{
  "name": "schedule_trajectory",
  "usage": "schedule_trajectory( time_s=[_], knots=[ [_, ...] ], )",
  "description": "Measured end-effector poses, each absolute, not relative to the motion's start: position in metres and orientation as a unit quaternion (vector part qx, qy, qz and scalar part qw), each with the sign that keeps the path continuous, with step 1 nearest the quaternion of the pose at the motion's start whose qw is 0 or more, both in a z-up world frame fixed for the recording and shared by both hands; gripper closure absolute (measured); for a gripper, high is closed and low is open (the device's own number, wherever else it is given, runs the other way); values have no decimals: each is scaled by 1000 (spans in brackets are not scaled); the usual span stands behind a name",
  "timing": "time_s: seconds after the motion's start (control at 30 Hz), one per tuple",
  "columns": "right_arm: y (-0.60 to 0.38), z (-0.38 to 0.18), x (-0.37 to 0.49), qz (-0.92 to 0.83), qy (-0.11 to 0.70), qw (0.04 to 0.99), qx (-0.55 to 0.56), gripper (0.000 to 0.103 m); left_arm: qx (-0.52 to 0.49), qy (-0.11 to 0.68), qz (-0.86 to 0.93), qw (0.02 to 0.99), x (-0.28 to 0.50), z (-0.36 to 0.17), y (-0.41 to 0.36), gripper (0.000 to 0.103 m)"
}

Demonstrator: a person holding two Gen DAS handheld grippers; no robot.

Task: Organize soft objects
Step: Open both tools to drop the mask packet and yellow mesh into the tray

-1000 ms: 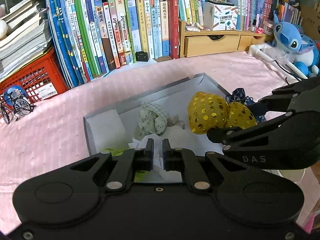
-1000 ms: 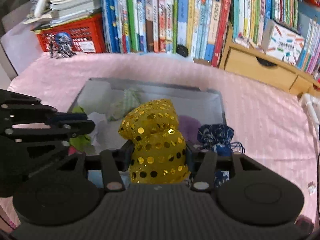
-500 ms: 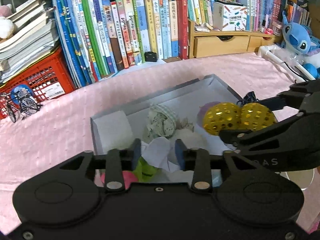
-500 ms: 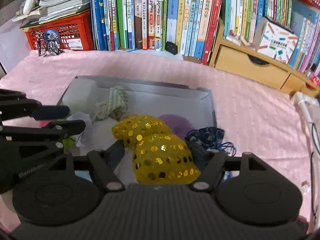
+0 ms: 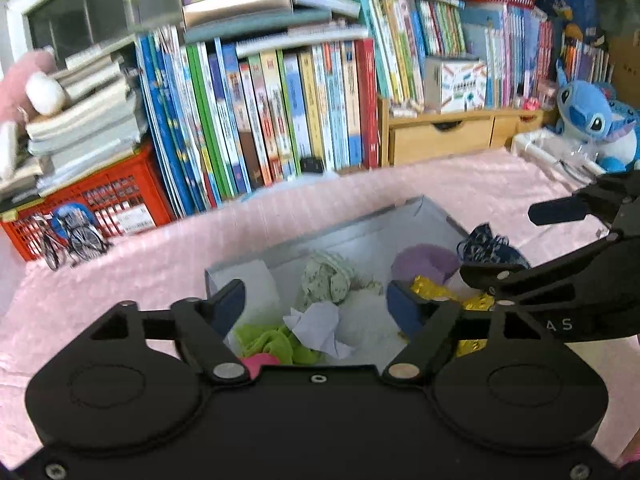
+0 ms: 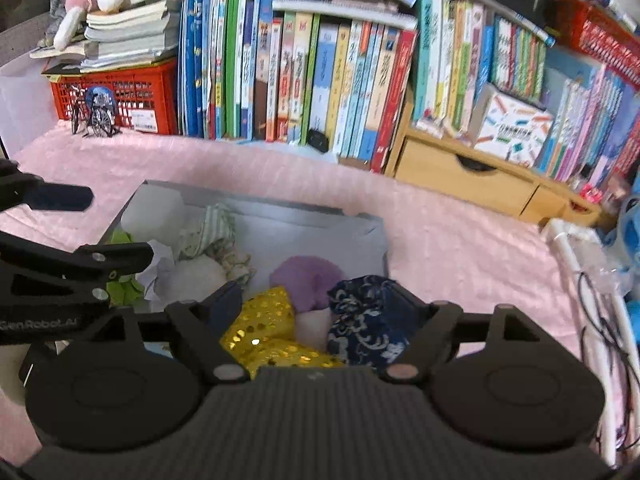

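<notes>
A grey box [image 5: 352,224] [image 6: 280,210] on the pink cloth holds soft things: a gold sequin pouch [image 6: 264,332] [image 5: 436,292], a purple pom [image 6: 308,276] [image 5: 424,262], a green-patterned cloth [image 5: 326,278] [image 6: 210,232], a white crumpled piece [image 5: 320,326], a lime cloth [image 5: 268,342] and a pink item [image 5: 260,360]. A navy patterned pouch [image 6: 368,320] [image 5: 488,246] lies at the box's right edge. My left gripper [image 5: 314,306] is open above the box's near side. My right gripper [image 6: 320,304] is open, above the gold and navy pouches, holding nothing.
A row of books [image 5: 280,112] and a red crate [image 5: 100,200] stand behind the box. A wooden drawer unit [image 5: 440,140] is at the back right, a blue plush [image 5: 592,120] at far right. A toy bicycle [image 5: 68,240] stands at left.
My right gripper opened and let go of the gold sequin pouch, which now lies in the box. My left gripper opened wide. Both grippers rose and pulled back.
</notes>
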State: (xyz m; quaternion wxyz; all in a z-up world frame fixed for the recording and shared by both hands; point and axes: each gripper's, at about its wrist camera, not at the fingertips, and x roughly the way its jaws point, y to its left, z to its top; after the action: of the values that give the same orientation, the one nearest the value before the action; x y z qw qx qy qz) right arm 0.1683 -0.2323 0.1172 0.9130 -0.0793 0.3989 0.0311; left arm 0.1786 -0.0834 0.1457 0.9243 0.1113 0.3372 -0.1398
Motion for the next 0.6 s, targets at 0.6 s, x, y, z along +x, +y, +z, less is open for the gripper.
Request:
schedule_trajectory(
  time_s=[0.6],
  knots=[
    [-245, 130, 83, 2, 294, 953, -77, 6, 87, 245, -153, 953, 80, 160, -83, 5]
  ],
)
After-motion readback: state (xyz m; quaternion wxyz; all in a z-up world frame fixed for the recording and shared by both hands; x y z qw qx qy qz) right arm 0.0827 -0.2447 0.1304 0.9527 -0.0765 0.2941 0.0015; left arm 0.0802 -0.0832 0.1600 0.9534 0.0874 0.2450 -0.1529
